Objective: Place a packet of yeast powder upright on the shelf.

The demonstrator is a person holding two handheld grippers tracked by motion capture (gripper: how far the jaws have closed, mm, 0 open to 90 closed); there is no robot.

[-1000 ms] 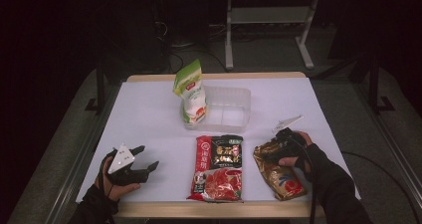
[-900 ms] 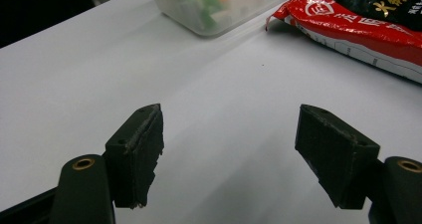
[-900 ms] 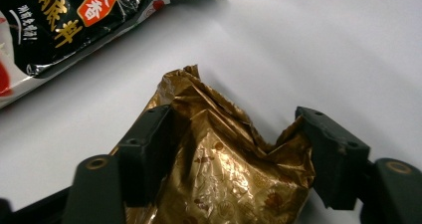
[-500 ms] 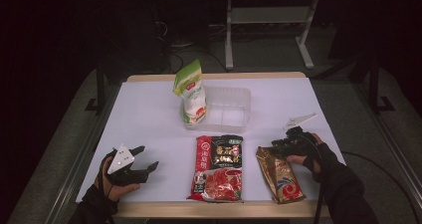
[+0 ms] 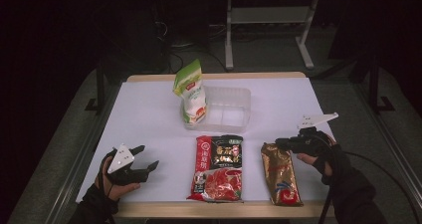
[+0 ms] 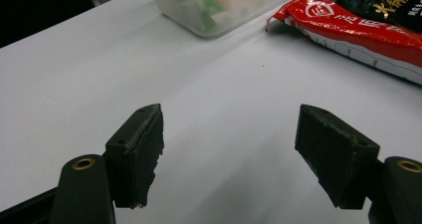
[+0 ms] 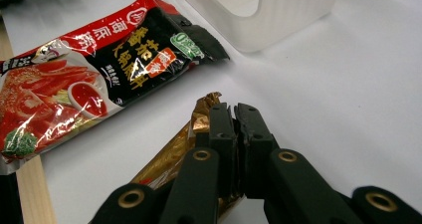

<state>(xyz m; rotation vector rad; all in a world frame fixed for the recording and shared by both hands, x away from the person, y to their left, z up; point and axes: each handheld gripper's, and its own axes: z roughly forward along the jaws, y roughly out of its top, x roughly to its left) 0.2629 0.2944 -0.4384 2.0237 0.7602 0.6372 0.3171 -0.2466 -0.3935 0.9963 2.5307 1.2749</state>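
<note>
Gold foil catches the light first: the gold snack packet [image 5: 281, 173] lies flat near the front edge of the white table [image 5: 149, 114], its long axis running from the person's side toward the far side, with the far end tipped slightly left. The right gripper [image 5: 284, 144] sits at that far end, and in the right gripper view its jaws are pressed together over the crimped top corner of the gold snack packet [image 7: 199, 129]; I judge it is pinching the foil there, though the contact itself is hidden by the jaws. Whatever comes next turns on that: the packet trails from the grip back toward the person, so a lift would leave most of its length hanging below the pinched end.

Just to its left, with a strip of bare table between, lies the red and black hotpot base packet [image 5: 218, 168], parallel to it and also close to the front edge. Beyond both stands the clear plastic container [image 5: 230, 109], with a green and white pouch [image 5: 190, 92] upright at its left end (leaning on it or standing inside, I cannot tell). The container lies ahead and left of the right gripper, over open table, so the path looks free.

The left gripper [image 5: 144, 162] rests well apart at the near left, jaws spread wide over bare surface, holding nothing, and much farther from the gold packet.
</note>
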